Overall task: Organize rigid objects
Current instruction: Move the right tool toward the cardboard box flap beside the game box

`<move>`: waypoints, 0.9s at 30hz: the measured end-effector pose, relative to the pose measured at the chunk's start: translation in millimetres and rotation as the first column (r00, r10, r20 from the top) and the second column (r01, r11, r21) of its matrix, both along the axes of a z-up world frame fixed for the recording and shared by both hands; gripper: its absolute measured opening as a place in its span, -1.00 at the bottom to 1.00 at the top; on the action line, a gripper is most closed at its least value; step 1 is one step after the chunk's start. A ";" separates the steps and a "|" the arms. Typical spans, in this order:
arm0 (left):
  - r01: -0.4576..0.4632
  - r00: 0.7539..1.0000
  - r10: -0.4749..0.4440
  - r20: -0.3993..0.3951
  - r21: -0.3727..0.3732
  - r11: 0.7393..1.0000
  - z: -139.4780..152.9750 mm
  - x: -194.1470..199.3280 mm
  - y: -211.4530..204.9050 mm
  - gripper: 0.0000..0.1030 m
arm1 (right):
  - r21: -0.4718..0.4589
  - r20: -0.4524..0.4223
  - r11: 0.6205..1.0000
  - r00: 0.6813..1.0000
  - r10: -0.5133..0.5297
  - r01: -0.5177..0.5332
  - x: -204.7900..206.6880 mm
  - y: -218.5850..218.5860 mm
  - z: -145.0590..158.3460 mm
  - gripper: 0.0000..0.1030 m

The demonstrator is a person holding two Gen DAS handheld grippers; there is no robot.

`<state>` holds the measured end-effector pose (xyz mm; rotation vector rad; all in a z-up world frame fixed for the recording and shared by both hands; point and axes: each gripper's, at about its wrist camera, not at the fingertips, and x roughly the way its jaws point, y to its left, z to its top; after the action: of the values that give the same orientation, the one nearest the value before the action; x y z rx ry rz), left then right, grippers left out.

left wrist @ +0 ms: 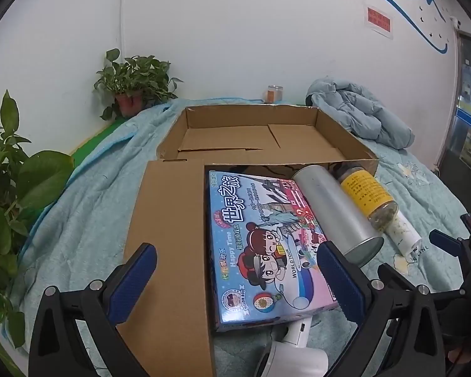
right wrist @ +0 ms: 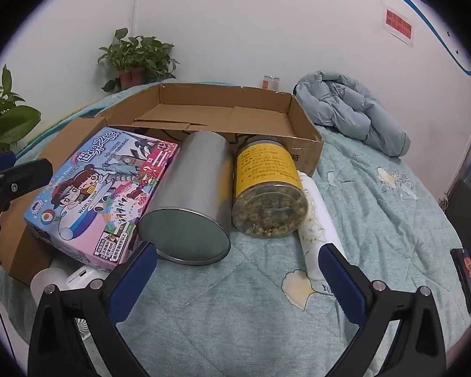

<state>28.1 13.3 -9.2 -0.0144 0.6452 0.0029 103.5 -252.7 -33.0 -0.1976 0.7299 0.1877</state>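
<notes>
tin [right wrist: 188,198] between game box [right wrist: 103,188] and jar [right wrist: 267,188]

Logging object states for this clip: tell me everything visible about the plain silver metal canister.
The plain silver metal canister is a smooth, matte, unlabelled cylinder lying on its side on the light blue quilted bedspread. Its flat round rimmed end faces the right wrist camera; the far end points toward the open cardboard box. It lies against the colourful board game box on one side and the yellow-labelled clear jar on the other. Neither claw touches it.

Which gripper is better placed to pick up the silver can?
Right. The right gripper is open, with the silver can lying just ahead of it; the left gripper faces the game box.
</notes>
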 end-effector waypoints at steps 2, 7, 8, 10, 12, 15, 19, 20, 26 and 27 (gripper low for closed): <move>-0.006 1.000 0.006 -0.011 -0.013 1.000 -2.5 3.5 3.5 1.00 | -0.009 -0.006 1.000 1.000 0.003 -0.003 -7.0 -2.5 1.3 0.99; -0.024 0.998 0.023 -0.055 -0.009 1.000 -5.4 12.7 6.6 1.00 | -0.007 -0.026 1.000 1.000 0.001 -0.001 -26.1 -11.8 10.4 0.99; -0.025 0.998 0.024 -0.058 -0.005 1.000 -5.7 13.9 7.0 1.00 | -0.004 -0.025 1.000 1.000 0.002 -0.002 -27.2 -12.5 11.7 0.99; -0.023 0.998 0.022 -0.059 -0.001 1.000 -6.1 14.5 7.4 0.99 | -0.002 -0.022 1.000 1.000 0.004 -0.004 -25.4 -12.2 13.6 0.99; -0.021 0.998 0.021 -0.061 -0.003 1.000 -5.0 16.3 8.8 0.99 | 0.001 -0.020 1.000 1.000 0.009 -0.009 -23.9 -12.1 15.7 0.99; -0.010 0.998 0.009 -0.061 -0.018 1.000 -2.0 20.8 11.6 0.99 | -0.005 -0.019 1.000 1.000 0.010 -0.010 -21.5 -11.7 17.8 0.99; -0.002 0.998 0.001 -0.059 -0.017 1.000 3.1 27.3 16.8 0.99 | -0.010 -0.018 0.999 0.999 0.037 -0.037 -16.3 -9.5 19.5 0.99; -0.003 0.998 0.002 -0.056 -0.017 1.000 4.4 28.4 19.3 1.00 | -0.011 -0.016 0.999 0.999 0.048 -0.048 -15.6 -7.5 20.1 0.99; -0.028 0.998 0.025 -0.055 -0.044 0.999 11.1 34.3 48.6 0.99 | -0.002 -0.030 0.986 0.986 0.164 -0.164 -8.8 10.6 24.6 0.99; -0.029 0.998 0.026 -0.050 -0.051 0.998 11.6 33.6 53.4 0.99 | 0.004 -0.030 0.982 0.981 0.190 -0.190 -7.9 15.4 26.9 0.99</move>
<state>61.7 66.8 2.4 -0.0737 0.6947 0.0129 95.6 -237.3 -6.1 -0.2639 0.7404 0.3740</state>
